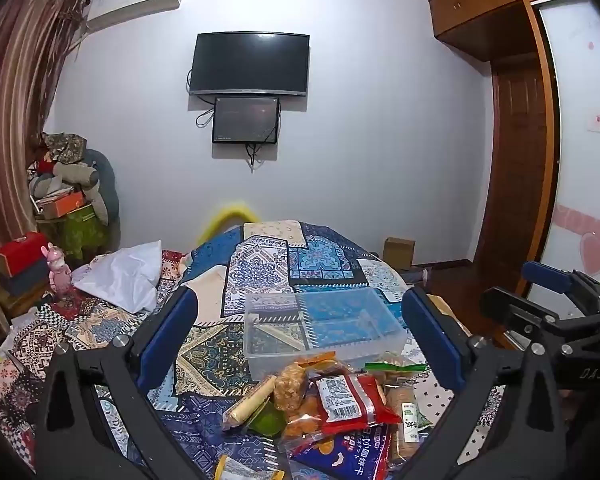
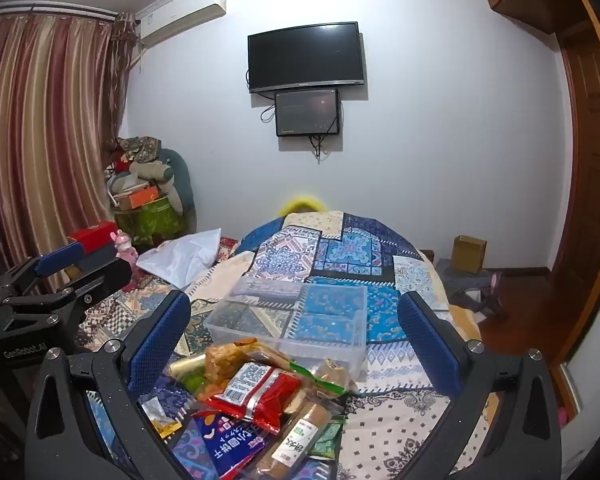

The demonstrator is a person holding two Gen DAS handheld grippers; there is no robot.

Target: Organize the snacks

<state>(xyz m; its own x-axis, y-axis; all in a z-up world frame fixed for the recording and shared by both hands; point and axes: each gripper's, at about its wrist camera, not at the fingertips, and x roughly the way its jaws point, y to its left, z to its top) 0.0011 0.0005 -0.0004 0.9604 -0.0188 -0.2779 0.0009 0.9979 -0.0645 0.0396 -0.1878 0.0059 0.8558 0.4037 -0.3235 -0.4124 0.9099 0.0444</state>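
A heap of snack packets (image 1: 328, 404) (image 2: 260, 396) lies on the patterned bedspread (image 1: 260, 264) (image 2: 388, 412). A red packet (image 1: 350, 398) (image 2: 256, 390), a blue packet (image 1: 352, 458) (image 2: 228, 446) and wrapped biscuits (image 2: 296, 436) are among them. Behind the heap stands a clear plastic box (image 1: 320, 324) (image 2: 292, 318) with dividers, nothing in it. My left gripper (image 1: 304, 344) hovers open above the heap. My right gripper (image 2: 296, 344) is open too, over the same packets. Each gripper shows at the edge of the other's view.
A white plastic bag (image 1: 120, 272) (image 2: 184, 256) lies at the left of the bed. A pink toy (image 1: 58, 268) and red box (image 1: 20, 252) sit beyond it. A cardboard box (image 2: 468, 254) stands on the floor at right, near a wardrobe (image 1: 520, 140).
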